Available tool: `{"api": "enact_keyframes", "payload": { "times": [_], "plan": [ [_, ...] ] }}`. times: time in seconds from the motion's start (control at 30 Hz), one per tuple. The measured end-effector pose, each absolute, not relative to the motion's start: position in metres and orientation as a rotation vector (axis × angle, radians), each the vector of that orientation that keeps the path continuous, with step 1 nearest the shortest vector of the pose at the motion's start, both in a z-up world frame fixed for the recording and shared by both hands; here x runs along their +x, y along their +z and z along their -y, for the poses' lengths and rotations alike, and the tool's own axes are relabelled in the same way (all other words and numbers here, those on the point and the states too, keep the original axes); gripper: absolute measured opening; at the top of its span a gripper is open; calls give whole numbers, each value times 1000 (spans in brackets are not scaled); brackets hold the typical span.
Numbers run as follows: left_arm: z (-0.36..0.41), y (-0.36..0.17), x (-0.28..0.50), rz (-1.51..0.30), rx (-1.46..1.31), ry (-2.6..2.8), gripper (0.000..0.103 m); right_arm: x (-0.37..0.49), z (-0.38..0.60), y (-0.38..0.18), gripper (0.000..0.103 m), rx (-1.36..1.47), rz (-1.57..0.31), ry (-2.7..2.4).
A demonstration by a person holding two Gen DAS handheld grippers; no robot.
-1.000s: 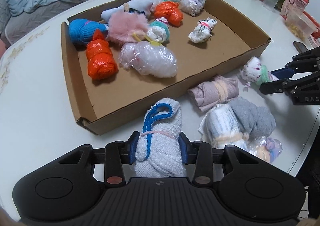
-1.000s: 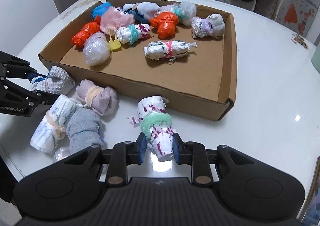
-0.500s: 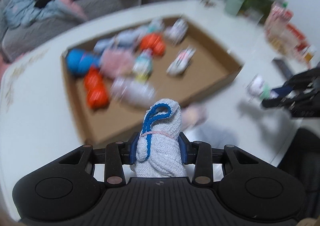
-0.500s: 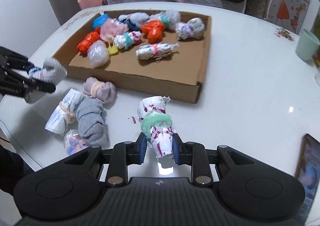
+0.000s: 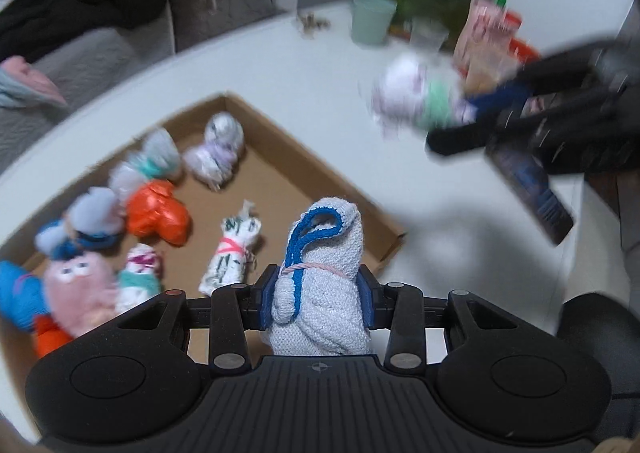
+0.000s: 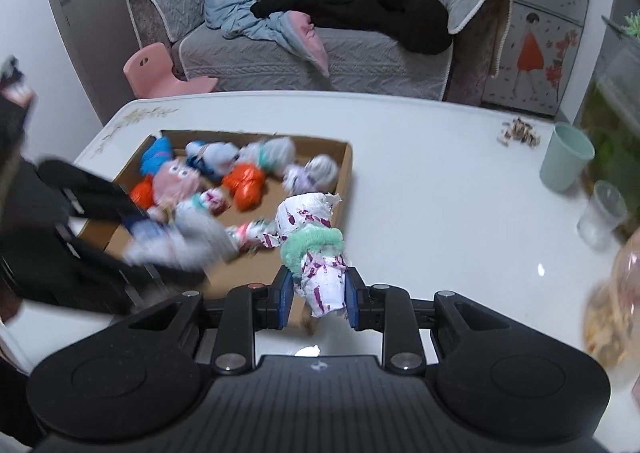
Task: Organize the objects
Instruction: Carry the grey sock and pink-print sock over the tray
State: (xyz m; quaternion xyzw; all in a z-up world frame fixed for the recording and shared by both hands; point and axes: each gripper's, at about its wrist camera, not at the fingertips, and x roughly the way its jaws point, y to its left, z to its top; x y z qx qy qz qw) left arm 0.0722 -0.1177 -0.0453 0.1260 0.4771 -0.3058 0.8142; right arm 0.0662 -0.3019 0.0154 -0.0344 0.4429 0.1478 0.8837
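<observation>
Left gripper (image 5: 318, 299) clamped on knitted bundle (image 5: 320, 281), right gripper (image 6: 316, 293) on patterned bundle (image 6: 316, 249); best lowered into bare box (image 5: 276, 181) floor, clear of neighbours, before release.

Light: even, cool indoor light; a small glare spot is seen on the table (image 6: 538, 269).
Shadows: soft grey patches on the table.
Blur: the box (image 5: 280, 157) is smeared in the left view.
Edges: bent by fisheye, corners dark.
</observation>
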Motion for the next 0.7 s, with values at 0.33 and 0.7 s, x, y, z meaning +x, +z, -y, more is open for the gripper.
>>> {"api": "enact_keyframes", "payload": {
  "times": [0.33, 0.7],
  "plan": [
    [107, -90, 135, -1048, 212, -533, 45, 107, 287, -6, 24, -125, -979, 310],
    [81, -82, 140, -991, 198, -471, 45, 146, 264, -28, 24, -186, -1017, 376]
  ]
}}
